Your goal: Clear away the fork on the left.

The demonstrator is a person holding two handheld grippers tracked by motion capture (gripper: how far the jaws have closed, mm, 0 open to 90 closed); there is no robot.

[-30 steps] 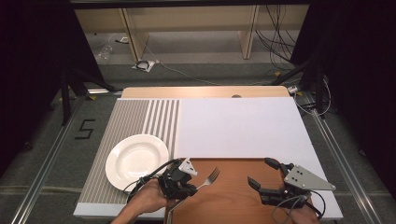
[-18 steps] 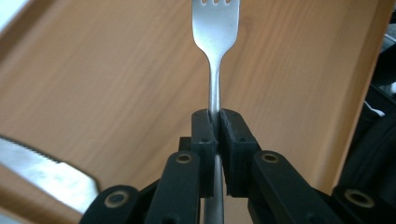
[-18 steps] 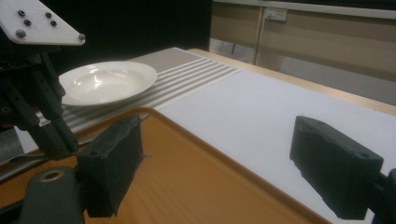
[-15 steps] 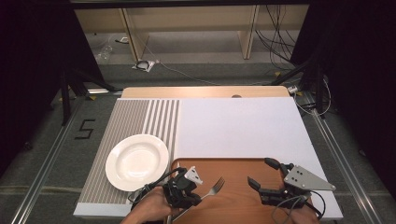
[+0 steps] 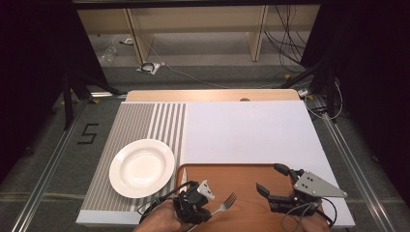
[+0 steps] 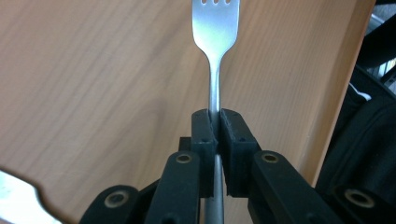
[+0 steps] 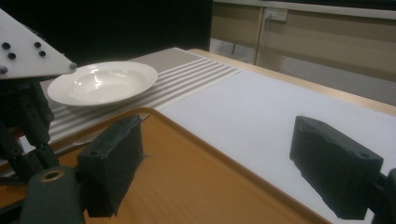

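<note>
— Left gripper view first: what do the left tongs (image 6: 215, 133) have?

— Their two black jaws are pressed together on the handle of a silver metal fork (image 6: 214, 42), whose tines point away over the brown wooden tray (image 6: 93, 70). In the high view the same tongs (image 5: 205, 211) sit at the tray's near left corner, fork (image 5: 226, 203) angled up and to the right.

— And the right tongs (image 7: 224, 163)?

— Jaws spread wide, nothing between them. The high view puts them (image 5: 271, 182) above the tray's right part (image 5: 246, 176), well apart from the fork.

— Farther out?

— A round white ceramic plate (image 5: 141, 167) rests on the grey striped mat (image 5: 140, 121), just left of the tray. A plain white sheet (image 5: 246, 130) covers the surface beyond the tray, the pale wooden surface (image 5: 208, 94) showing at the far edge.
</note>
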